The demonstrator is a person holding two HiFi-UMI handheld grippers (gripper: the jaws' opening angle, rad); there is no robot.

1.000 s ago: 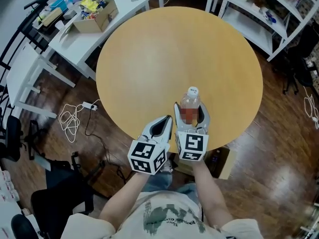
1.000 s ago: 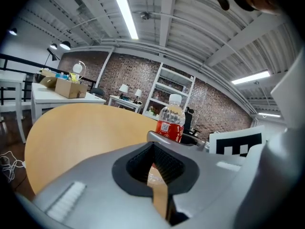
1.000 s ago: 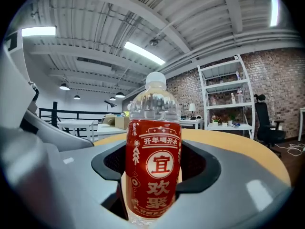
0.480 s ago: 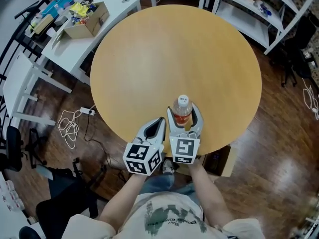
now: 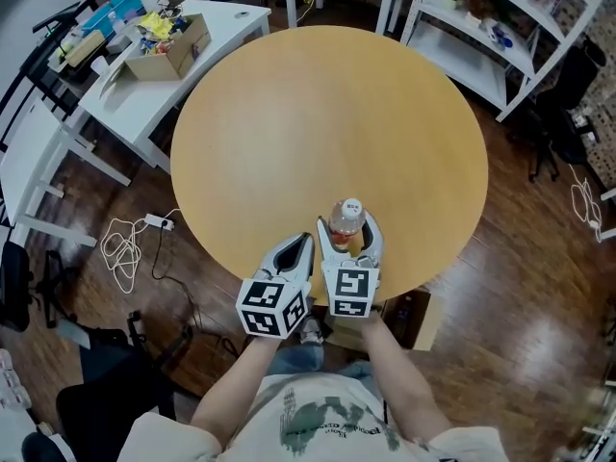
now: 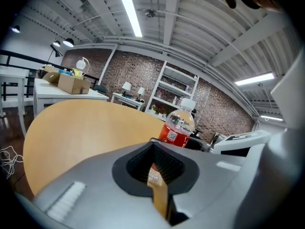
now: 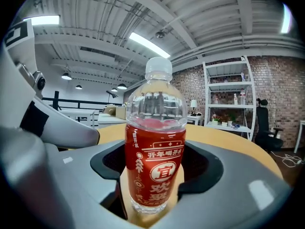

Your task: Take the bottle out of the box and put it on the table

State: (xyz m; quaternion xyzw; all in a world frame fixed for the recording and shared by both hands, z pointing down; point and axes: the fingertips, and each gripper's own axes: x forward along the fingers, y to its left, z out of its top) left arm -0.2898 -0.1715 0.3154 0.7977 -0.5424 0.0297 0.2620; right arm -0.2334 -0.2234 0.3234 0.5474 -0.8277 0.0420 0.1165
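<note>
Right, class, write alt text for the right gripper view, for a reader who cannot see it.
A clear bottle with a red label and white cap stands upright between the right gripper's grey jaws, which close on its sides, over a round wooden table. Behind are white shelves against a brick wall.

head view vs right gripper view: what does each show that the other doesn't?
Only head view: the person's arms, the closed tips of the left gripper, a brown box on the floor. Only right gripper view: print on the red label of the bottle. Both: the bottle clamped in the right gripper, the round table.
</note>
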